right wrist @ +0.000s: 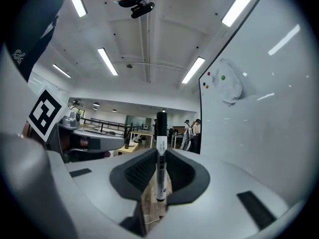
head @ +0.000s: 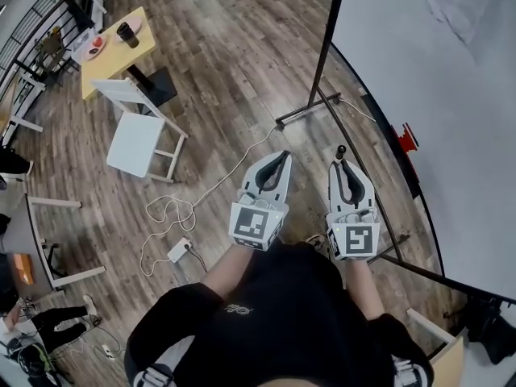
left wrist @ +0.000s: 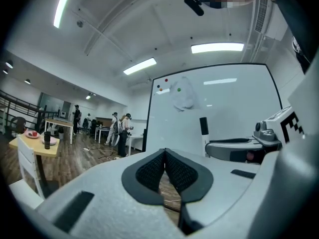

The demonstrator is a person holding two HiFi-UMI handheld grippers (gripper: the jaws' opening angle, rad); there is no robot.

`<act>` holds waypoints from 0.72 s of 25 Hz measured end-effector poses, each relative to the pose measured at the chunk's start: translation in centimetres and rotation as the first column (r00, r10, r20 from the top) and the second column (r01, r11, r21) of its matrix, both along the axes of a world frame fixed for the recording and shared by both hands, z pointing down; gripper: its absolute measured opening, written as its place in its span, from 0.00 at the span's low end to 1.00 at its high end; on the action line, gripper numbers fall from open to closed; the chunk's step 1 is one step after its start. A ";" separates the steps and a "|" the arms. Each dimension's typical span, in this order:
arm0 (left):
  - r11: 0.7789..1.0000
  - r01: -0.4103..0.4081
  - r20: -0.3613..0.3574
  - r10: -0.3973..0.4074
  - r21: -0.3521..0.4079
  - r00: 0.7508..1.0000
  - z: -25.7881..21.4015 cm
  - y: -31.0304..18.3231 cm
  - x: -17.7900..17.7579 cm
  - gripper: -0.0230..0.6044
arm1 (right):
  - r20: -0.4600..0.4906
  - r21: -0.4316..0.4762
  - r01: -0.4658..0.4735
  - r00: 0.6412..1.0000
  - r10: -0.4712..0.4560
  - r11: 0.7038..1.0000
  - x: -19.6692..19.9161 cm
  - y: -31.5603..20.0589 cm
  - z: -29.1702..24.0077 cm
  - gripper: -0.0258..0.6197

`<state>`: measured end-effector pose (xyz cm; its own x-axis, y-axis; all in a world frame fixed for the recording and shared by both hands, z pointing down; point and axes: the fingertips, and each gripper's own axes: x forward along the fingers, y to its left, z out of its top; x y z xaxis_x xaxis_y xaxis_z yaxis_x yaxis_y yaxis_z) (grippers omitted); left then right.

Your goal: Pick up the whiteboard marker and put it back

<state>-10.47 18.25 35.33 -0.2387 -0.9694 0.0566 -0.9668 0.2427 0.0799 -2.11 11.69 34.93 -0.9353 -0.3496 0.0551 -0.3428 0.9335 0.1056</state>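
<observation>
Right gripper (right wrist: pixel 160 158): clamped on the whiteboard marker (right wrist: pixel 160 151), its dark pads pressing the white barrel from both sides, with the gripper held out level in front of the person.
Whiteboard marker: stands upright between the right gripper's jaws near their tips, with its black cap on top rising clear above them and its lower end showing just below the pads.
Left gripper (head: pixel 280 158): jaw tips closed together with nothing between them; it is held out beside the right gripper, the two near each other but apart.
Whiteboard (head: pixel 435 95): a large white panel on a black stand, just to the right of the right gripper; the marker is close to its face but not touching it.
On the board: a crumpled white cloth (right wrist: pixel 229 87) clings high up, with small red and green dots beside it near the top corner.
Board's lower edge: a small red object (head: pixel 405 138) sits there, well ahead of the grippers.
Floor (head: pixel 226 71): dark wood planks, with a white cable (head: pixel 173 216) looping across them to the left of the grippers.
Further left: a white chair (head: pixel 141 131), and beyond it a yellow table (head: pixel 113 59) carrying a dark cup and a pink dish.
Background: several people (left wrist: pixel 122 131) stand among tables across the room.
</observation>
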 end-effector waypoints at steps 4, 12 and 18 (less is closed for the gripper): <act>1.000 -0.011 -0.007 0.011 0.001 1.000 0.7 1.7 -1.9 0.05 | 0.002 -0.010 -0.008 1.000 0.008 1.000 -2.3 1.5 0.5 0.12; 0.994 -0.108 -0.031 0.108 -0.010 0.994 2.2 -0.1 -3.2 0.05 | -0.006 -0.006 -0.109 0.994 0.109 0.994 -2.8 -0.1 0.7 0.12; 0.979 -0.203 -0.030 0.202 -0.026 0.979 3.4 -6.3 -2.6 0.05 | -0.051 -0.014 -0.192 0.980 0.191 0.981 -2.2 -5.4 2.4 0.12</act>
